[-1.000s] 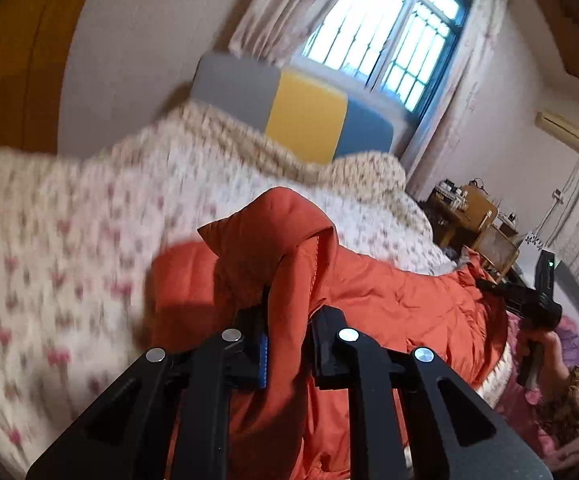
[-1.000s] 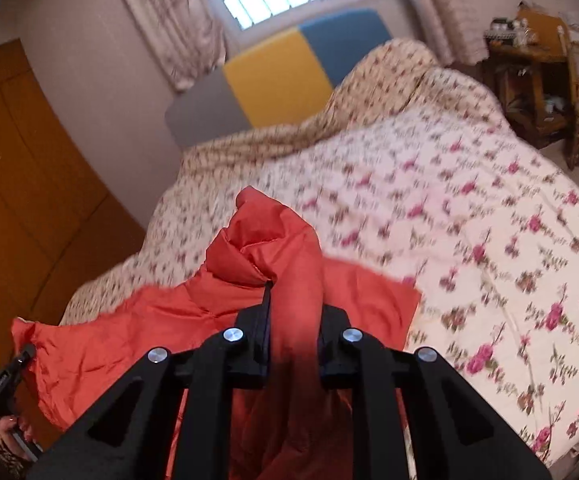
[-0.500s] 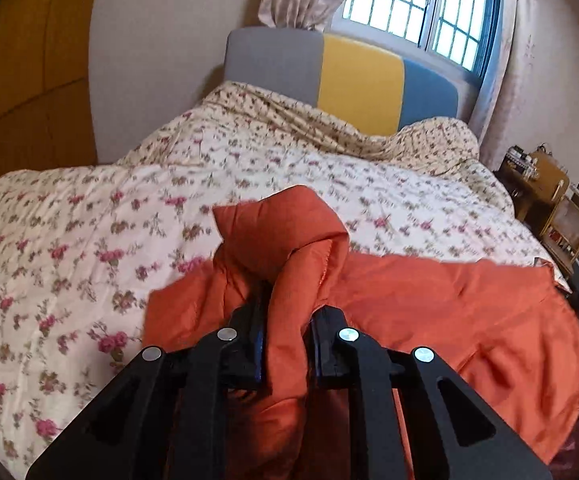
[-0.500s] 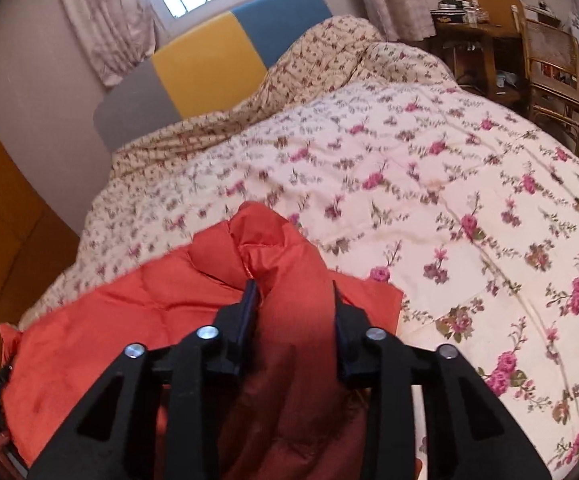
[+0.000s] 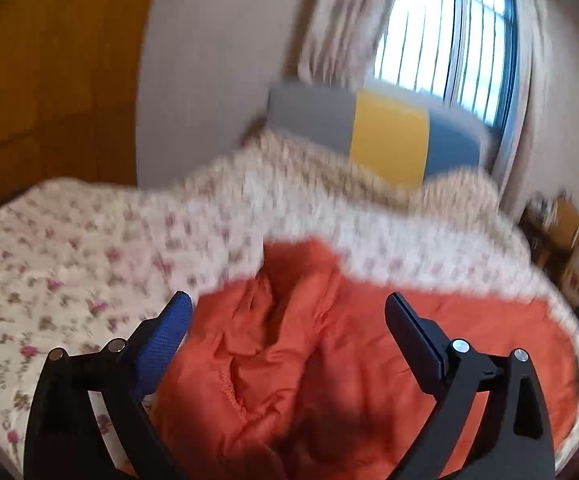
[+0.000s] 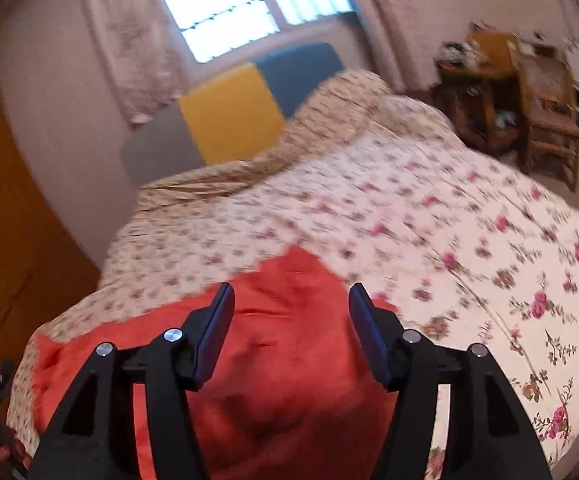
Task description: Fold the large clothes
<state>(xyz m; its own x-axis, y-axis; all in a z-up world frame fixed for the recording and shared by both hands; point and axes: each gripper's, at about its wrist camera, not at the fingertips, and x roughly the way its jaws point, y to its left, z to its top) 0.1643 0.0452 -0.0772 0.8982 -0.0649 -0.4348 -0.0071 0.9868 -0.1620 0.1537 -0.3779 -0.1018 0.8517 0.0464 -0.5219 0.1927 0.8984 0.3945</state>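
Left wrist view, blurred: your left hand-held gripper (image 5: 287,312) has its fingers spread wide apart and grips nothing, and the orange jacket (image 5: 329,364) lies rumpled on the floral bedspread (image 5: 69,264) in the lower centre of the frame, showing between and below the fingers, with the grey, yellow and blue headboard (image 5: 373,136) upper centre under the window (image 5: 445,40). Right wrist view: your right hand-held gripper (image 6: 291,304) is likewise spread apart and empty above the orange jacket (image 6: 289,380), which fills the lower left and centre of the frame on the floral bedspread (image 6: 449,240), and a wooden chair (image 6: 545,108) stands at the upper right.
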